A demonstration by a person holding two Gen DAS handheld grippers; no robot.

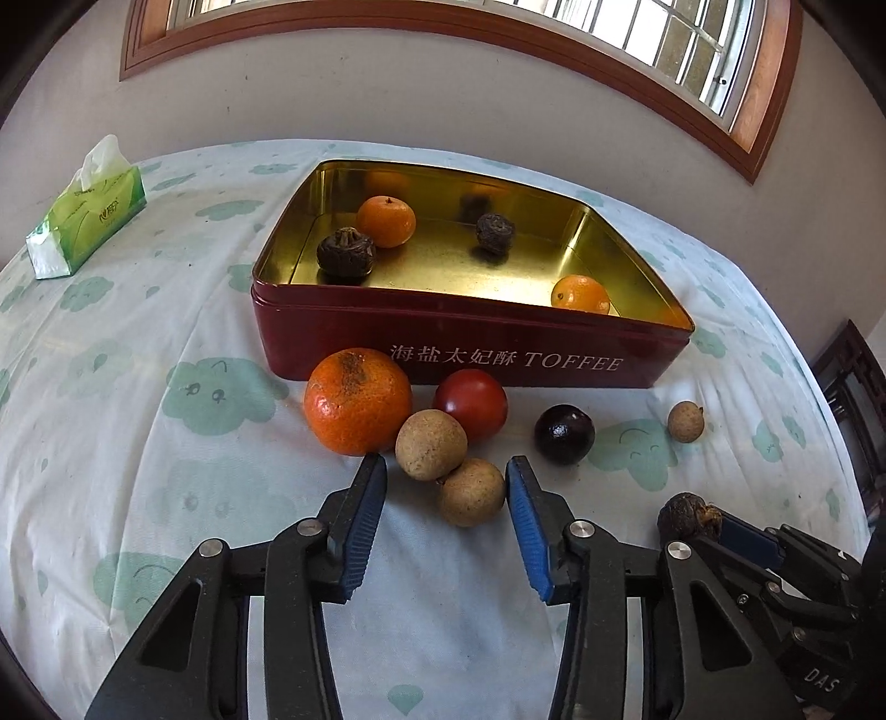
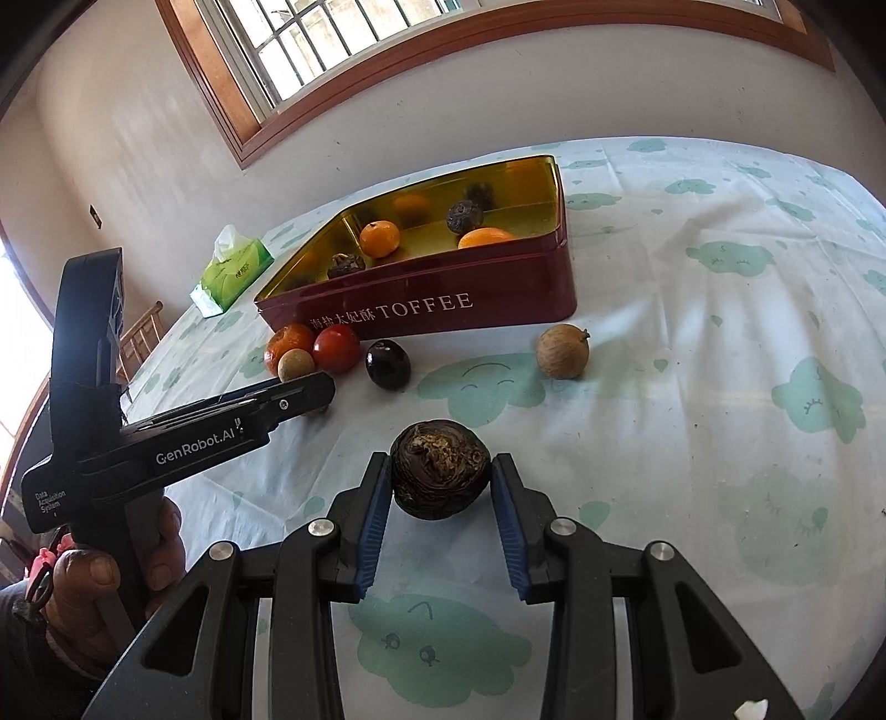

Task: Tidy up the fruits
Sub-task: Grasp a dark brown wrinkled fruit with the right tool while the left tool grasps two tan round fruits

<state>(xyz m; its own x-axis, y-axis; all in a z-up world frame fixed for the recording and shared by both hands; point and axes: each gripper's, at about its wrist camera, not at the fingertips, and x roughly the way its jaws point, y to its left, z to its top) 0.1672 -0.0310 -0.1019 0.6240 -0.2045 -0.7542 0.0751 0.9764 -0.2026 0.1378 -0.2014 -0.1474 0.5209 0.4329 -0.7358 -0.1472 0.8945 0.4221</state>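
Note:
A red TOFFEE tin (image 1: 470,354) (image 2: 443,310) with a gold inside holds two small oranges (image 1: 386,220) (image 1: 580,294) and two dark wrinkled fruits (image 1: 346,252) (image 1: 495,233). In front of it lie a large orange (image 1: 357,401), a red fruit (image 1: 470,404), two tan round fruits (image 1: 431,443) (image 1: 470,491), a dark purple fruit (image 1: 563,433) and a small tan fruit (image 1: 685,421). My left gripper (image 1: 446,471) is open, its jaws around the nearer tan fruit. My right gripper (image 2: 440,471) is shut on a dark wrinkled fruit (image 2: 440,468), also visible in the left wrist view (image 1: 686,518).
A green tissue pack (image 1: 83,221) sits at the table's far left. The table has a white cloth with green cloud prints (image 1: 138,471). A wall and a wood-framed window (image 1: 498,33) are behind. A dark wooden piece of furniture (image 1: 853,399) stands at the right.

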